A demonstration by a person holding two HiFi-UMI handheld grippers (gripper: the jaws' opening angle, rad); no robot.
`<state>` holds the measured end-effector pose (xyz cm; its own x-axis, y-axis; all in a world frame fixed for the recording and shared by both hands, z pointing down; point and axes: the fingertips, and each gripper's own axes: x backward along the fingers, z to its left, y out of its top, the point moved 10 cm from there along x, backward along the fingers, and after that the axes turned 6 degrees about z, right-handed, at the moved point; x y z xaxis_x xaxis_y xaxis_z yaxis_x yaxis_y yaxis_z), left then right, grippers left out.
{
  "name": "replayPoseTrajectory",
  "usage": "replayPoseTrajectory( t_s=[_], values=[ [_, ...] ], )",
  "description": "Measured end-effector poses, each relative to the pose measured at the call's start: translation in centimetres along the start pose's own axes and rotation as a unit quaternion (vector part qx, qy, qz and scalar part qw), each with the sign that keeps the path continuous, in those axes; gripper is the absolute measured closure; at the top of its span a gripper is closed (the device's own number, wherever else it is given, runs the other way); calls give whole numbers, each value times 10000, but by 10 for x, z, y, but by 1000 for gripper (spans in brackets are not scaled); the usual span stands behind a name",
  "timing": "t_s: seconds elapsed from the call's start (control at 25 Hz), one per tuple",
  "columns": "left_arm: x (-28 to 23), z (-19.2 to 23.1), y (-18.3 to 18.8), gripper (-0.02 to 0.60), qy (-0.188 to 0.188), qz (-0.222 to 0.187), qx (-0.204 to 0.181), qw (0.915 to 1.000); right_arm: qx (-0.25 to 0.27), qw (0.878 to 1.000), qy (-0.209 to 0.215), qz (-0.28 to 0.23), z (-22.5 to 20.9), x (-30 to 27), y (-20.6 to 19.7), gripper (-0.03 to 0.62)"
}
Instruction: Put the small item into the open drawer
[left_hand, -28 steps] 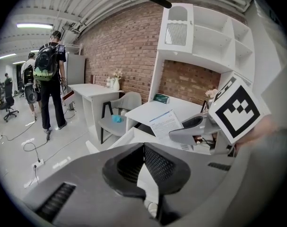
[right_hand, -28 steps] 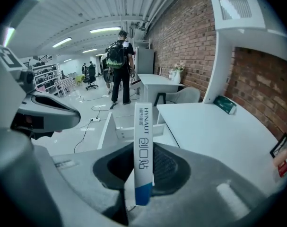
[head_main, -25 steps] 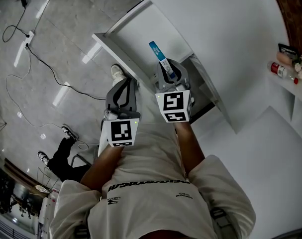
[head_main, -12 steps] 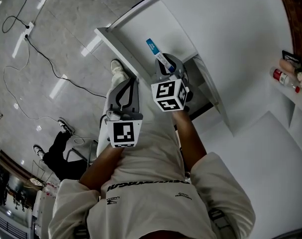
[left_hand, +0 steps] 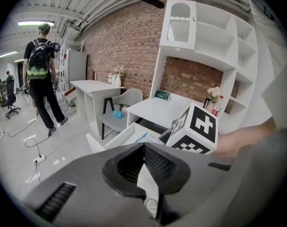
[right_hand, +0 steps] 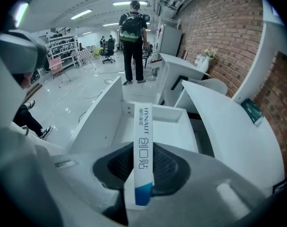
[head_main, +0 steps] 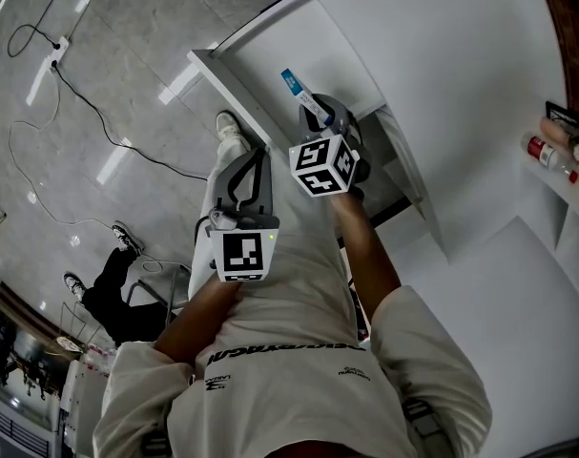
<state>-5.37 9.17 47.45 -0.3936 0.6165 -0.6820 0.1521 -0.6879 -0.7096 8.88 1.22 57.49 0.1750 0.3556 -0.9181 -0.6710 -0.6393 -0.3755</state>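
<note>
Right gripper (right_hand: pixel 143 148): your jaws are closed part-way onto the small box (right_hand: pixel 143 126); it stands on end between them
Box location: over the inside of the open drawer (right_hand: pixel 105 112); clear of its walls
Left gripper (left_hand: pixel 144 146): your jaws are closed together with nothing in them; it is held beside the other gripper
Surface: white counter (right_hand: pixel 223 126); runs to the right of the drawer
Room: glossy grey floor (head_main: pixel 108 84) with cables (head_main: pixel 79 113); brick wall (left_hand: pixel 129 46); white shelving (left_hand: pixel 214 46); person with backpack (right_hand: pixel 133 32) standing well apart

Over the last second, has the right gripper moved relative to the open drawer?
Yes: the right gripper, holding the HYNAUT bandage box, edged up-frame toward the open drawer.
</note>
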Motion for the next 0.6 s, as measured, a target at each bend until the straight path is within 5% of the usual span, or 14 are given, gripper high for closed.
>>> replayPoseTrajectory(
  t_s=[0.6],
  values=[
    [-1,-1,-3,583,50,61,5,10000,285,9987,180,390,1,-31,-9,514]
  ],
)
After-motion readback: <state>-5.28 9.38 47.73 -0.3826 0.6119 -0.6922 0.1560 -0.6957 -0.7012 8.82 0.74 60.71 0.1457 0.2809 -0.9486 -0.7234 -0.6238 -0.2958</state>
